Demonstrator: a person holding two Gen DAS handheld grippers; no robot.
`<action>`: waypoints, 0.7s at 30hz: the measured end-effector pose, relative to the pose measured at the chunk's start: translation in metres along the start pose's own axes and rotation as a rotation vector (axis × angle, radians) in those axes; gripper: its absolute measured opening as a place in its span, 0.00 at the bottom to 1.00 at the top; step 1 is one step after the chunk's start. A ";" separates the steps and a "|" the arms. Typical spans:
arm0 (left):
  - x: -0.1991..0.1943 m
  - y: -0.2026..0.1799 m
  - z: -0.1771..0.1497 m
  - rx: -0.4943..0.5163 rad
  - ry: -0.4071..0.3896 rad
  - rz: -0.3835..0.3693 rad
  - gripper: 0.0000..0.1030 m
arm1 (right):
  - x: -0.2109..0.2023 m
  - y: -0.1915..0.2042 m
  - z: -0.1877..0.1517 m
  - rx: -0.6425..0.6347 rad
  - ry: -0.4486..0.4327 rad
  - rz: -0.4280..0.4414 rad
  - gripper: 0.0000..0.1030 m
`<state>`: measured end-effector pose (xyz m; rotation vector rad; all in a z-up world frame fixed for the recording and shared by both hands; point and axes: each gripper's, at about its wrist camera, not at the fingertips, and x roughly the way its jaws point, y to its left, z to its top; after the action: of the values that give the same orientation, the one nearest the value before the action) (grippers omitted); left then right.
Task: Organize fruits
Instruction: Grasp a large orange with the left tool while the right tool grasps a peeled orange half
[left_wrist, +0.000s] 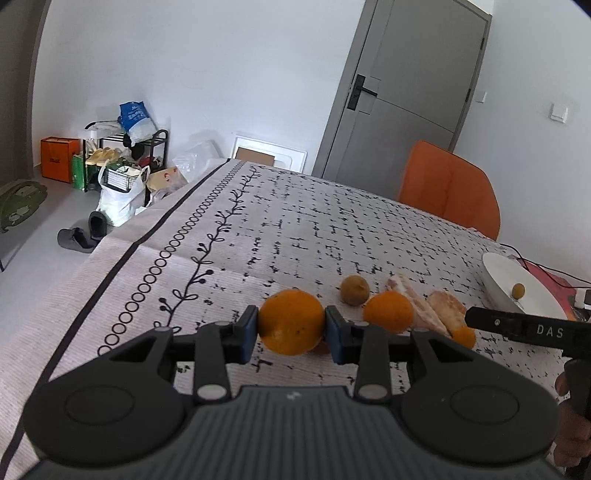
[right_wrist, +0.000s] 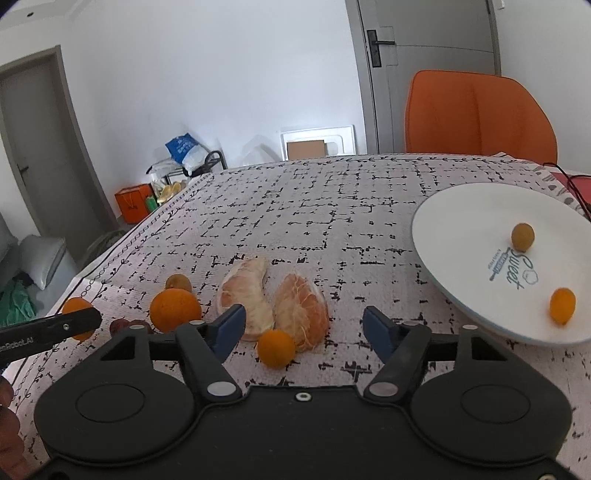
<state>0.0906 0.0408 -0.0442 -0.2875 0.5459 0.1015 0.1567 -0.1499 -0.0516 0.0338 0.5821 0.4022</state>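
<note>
Right now the left gripper (left_wrist: 291, 326) is clenched on an orange (left_wrist: 291, 322), its blue pads (left_wrist: 248, 328) pressing both sides at about the widest part; whether the fruit is off the cloth yet I cannot tell. The right gripper (right_wrist: 303, 330) stands released, jaws wide, over the two peeled segments (right_wrist: 275, 301) and a small kumquat (right_wrist: 276, 348) that lies just in front of them. On the tablecloth (right_wrist: 332, 221) a second orange (right_wrist: 175, 309) sits beside a brownish small fruit (right_wrist: 178, 282), and a reddish one (right_wrist: 120, 325) is partly hidden behind the gripper body. The white plate (right_wrist: 461, 221) to the right already holds a brownish fruit (right_wrist: 522, 236) and a kumquat (right_wrist: 562, 305), so the job looks early, with most fruit left on the cloth. The step in hand seems to be carrying the held orange to the plate. To do it well, keep the squeeze steady, since a round fruit can roll out between flat pads; lift straight up before crossing, passing above the second orange and the segments and clear of the right gripper, which lies near the path; lower it onto a bare part of the plate, away from the rim and the two small fruits, and let go only once it rests
</note>
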 end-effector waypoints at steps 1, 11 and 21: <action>0.000 0.001 0.000 -0.003 0.000 0.001 0.36 | 0.003 0.001 0.002 -0.004 0.006 -0.001 0.65; 0.003 0.012 -0.001 -0.021 0.007 0.003 0.36 | 0.030 0.003 0.006 -0.027 0.077 -0.044 0.47; 0.005 0.015 -0.001 -0.028 0.015 0.003 0.36 | 0.036 0.008 0.010 -0.075 0.081 -0.040 0.30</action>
<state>0.0918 0.0552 -0.0513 -0.3146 0.5603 0.1102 0.1867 -0.1279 -0.0613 -0.0659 0.6463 0.3878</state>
